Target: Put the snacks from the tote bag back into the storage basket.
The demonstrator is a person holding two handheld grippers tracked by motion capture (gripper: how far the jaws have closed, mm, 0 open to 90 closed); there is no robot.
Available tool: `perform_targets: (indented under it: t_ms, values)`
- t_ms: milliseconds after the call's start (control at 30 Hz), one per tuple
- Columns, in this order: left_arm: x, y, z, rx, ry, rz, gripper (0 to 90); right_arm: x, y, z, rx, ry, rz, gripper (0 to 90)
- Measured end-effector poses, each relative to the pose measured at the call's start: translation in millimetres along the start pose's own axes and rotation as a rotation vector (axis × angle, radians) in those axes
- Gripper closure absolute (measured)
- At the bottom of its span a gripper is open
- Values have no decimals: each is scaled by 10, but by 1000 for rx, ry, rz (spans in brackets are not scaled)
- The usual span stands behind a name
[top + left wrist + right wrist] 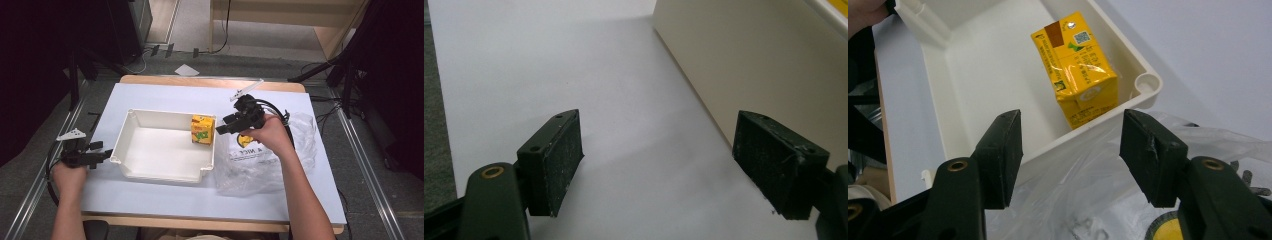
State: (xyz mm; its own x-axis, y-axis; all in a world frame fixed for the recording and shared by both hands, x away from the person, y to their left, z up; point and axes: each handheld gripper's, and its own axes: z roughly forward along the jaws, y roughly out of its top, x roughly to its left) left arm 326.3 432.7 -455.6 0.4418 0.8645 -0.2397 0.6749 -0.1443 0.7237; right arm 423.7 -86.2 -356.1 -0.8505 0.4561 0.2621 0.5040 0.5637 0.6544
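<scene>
The yellow carton (202,129) stands inside the white bin (150,172), against its right wall. The right tool (227,126) hovers spread just beside it — a stray nudge could topple it. The left tool (104,151) is spread too, near the bin.

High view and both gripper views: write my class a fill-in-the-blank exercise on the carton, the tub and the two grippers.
1. The yellow carton stands inside the white ____.
2. The right gripper hovers above a clear plastic ____, its jaws apart.
3. The left gripper is open and holds ____, just outside the tub's wall.
4. The table's top is covered in a light ____ sheet.

Missing words: tub; bag; nothing; blue
</scene>
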Motion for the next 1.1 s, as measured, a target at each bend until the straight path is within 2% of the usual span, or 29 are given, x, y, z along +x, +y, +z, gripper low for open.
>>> perform_targets:
  t_ms: [367, 600, 767, 1100]
  values:
    - [0, 0, 2, 1, 0, 0, 212, -204, -109, -82, -23, -37, 27, 400]
    - [1, 0, 3, 2, 2, 0, 213, -331, -183, -138, -42, -88, 32, 386]
    - [1, 0, 2, 1, 2, 0, 212, -387, -225, -154, -42, -99, 34, 381]
    - [2, 1, 1, 1, 1, -1, 213, -555, -353, -178, -26, -121, 69, 364]
